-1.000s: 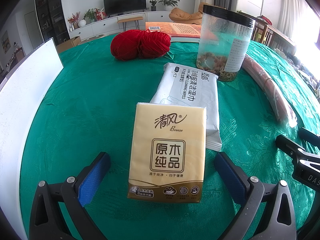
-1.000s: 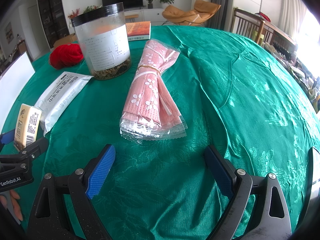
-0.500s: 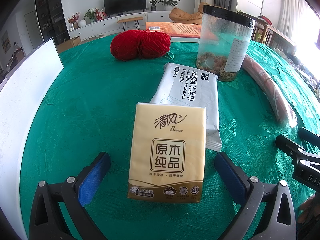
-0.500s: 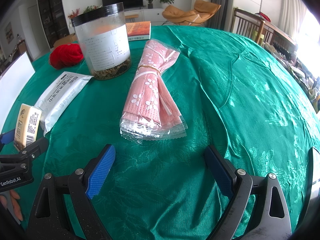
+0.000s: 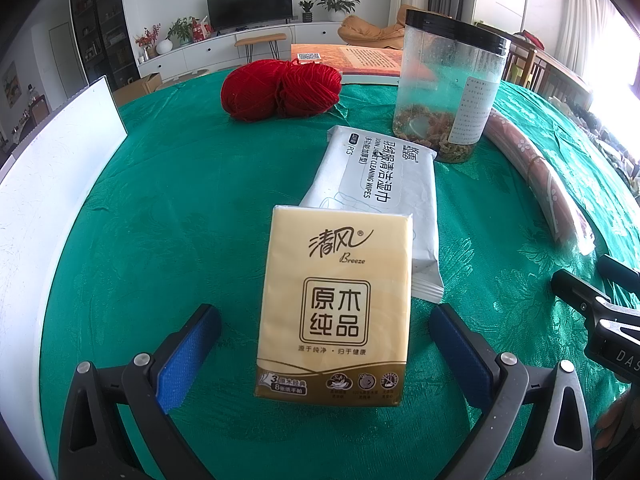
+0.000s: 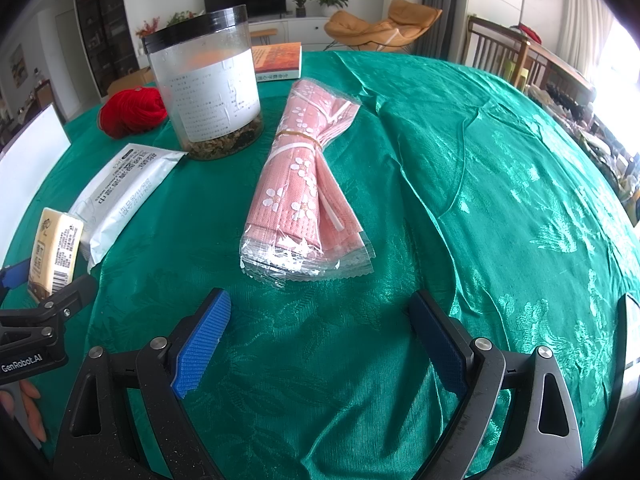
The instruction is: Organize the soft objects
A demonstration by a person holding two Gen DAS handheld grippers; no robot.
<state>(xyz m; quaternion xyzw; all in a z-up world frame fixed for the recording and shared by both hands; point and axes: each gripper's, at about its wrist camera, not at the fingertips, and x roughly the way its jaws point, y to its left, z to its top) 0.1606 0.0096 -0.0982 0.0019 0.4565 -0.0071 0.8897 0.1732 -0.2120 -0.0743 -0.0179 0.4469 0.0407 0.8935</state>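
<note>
A yellow tissue pack (image 5: 334, 300) lies on the green tablecloth between the open jaws of my left gripper (image 5: 324, 340), untouched. A white wet-wipes pack (image 5: 376, 184) lies just behind it, partly under it. A red yarn ball (image 5: 280, 90) sits farther back. A pink cloth bundle in clear wrap (image 6: 306, 184) lies just ahead of my open, empty right gripper (image 6: 320, 328). The tissue pack (image 6: 56, 248), wipes (image 6: 124, 188) and yarn (image 6: 132, 112) also show at the left of the right wrist view.
A clear jar with a black lid (image 5: 448, 88) stands behind the wipes, also in the right wrist view (image 6: 208, 84). A book (image 5: 360, 60) lies at the back. A white board (image 5: 52, 184) stands at the table's left edge.
</note>
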